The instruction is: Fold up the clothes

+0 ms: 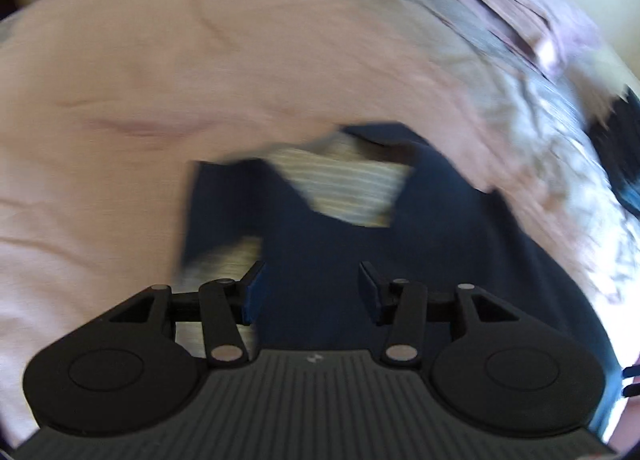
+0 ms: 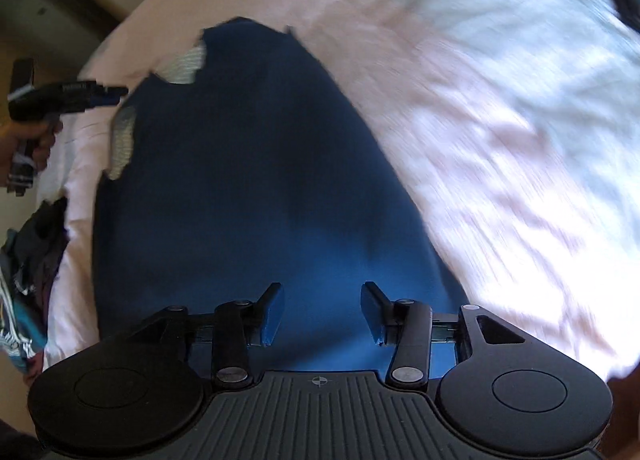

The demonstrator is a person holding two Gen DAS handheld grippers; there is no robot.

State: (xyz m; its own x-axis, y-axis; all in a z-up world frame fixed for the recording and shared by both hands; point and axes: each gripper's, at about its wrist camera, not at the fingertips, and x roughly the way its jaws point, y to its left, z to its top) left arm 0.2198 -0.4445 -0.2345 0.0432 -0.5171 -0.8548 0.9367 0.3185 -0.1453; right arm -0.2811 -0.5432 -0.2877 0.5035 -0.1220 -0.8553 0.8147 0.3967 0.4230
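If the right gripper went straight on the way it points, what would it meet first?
Most likely the dark blue garment spread on the pink bedsheet; the right gripper is open with nothing between its fingers. Blur leaves depth unclear.

No legible text anywhere.

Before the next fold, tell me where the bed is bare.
Bare pink sheet lies beyond and left of the navy garment. Bright sheet is free on its right too. Crowded: the clothes pile at the near left edge, and crumpled fabric far right.

Bed with pale pink sheet (image 2: 460, 148); navy blue cloth garment with striped lining (image 2: 240, 180) flat on it, ahead of right tongs, dark clothes pile (image 2: 36, 252) far left.
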